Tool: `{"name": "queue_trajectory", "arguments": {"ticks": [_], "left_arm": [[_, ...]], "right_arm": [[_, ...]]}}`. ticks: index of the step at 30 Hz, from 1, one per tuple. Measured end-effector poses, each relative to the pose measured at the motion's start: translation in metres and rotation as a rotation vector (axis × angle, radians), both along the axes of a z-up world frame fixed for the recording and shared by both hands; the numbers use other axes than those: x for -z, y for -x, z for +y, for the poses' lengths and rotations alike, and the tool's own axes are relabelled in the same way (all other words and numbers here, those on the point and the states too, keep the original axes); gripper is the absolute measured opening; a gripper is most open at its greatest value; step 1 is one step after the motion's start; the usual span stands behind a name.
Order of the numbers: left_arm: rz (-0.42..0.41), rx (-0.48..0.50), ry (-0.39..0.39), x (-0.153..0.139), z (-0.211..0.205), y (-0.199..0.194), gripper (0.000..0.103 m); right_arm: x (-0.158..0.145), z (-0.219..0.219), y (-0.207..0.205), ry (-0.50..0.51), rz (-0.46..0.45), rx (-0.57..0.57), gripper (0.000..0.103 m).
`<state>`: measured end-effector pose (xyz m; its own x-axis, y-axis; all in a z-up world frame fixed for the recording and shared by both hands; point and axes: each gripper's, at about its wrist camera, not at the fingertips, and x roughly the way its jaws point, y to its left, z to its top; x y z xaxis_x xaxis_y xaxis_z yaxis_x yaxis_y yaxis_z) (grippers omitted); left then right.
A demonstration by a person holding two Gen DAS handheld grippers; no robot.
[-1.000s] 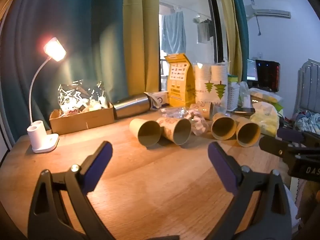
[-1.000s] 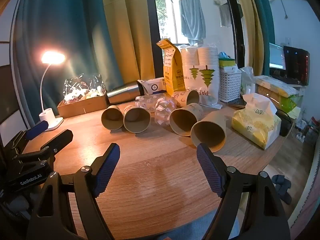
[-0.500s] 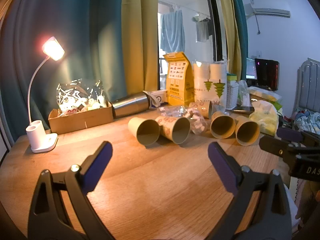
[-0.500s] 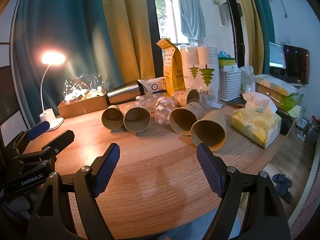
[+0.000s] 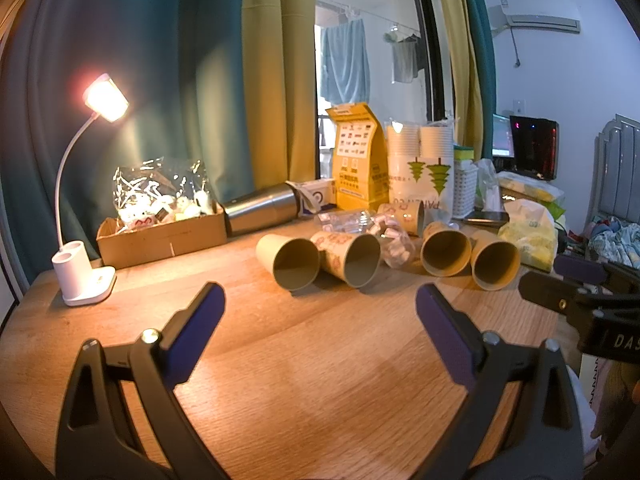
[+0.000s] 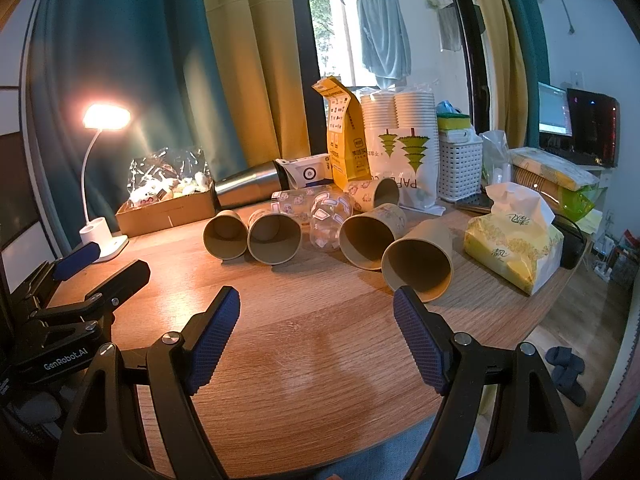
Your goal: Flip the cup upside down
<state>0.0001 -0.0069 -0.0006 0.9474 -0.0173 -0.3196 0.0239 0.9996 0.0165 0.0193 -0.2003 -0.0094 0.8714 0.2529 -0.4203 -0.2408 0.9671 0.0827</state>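
Observation:
Several paper cups lie on their sides on the wooden table (image 5: 320,360), mouths toward me. In the left wrist view a plain cup (image 5: 289,256) and a printed cup (image 5: 350,254) lie ahead, with two more cups (image 5: 445,247) (image 5: 495,260) to the right. In the right wrist view the nearest cup (image 6: 418,266) lies just beyond the right finger; others (image 6: 370,236) (image 6: 274,238) (image 6: 225,234) lie further left. My left gripper (image 5: 320,312) is open and empty above the table. My right gripper (image 6: 316,312) is open and empty.
A lit desk lamp (image 5: 86,276) stands at the left. A cardboard box (image 5: 160,232), a steel flask (image 5: 260,210), a yellow bag (image 5: 358,160) and stacked cups in a bag (image 5: 420,168) line the back. Clear plastic cups (image 6: 328,220) lie among the paper ones. A tissue pack (image 6: 516,240) sits at the right.
Both grippers have drifted very slightly; the cups have not moved and both jaws stay open.

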Motion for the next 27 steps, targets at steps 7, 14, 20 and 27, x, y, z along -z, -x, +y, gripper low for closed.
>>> {"name": "queue_trajectory", "arguments": {"ticks": [7,14,20,27], "left_arm": [[0.001,0.0,-0.001,-0.0001,-0.0002,-0.0002,0.098],[0.001,0.003,0.003,0.0011,0.0004,0.0008,0.098],[0.0,0.005,0.002,0.0019,0.0013,0.0009,0.097],[0.002,0.005,0.0,0.0011,0.0013,0.0004,0.097]], "right_arm": [[0.0003,0.0001,0.0001,-0.001,0.001,0.0,0.082],[0.0005,0.0002,0.0002,-0.002,0.002,-0.001,0.082],[0.0005,0.0004,0.0,-0.003,0.003,-0.001,0.082],[0.0005,0.0003,0.0002,-0.004,0.003,0.0,0.082]]}}
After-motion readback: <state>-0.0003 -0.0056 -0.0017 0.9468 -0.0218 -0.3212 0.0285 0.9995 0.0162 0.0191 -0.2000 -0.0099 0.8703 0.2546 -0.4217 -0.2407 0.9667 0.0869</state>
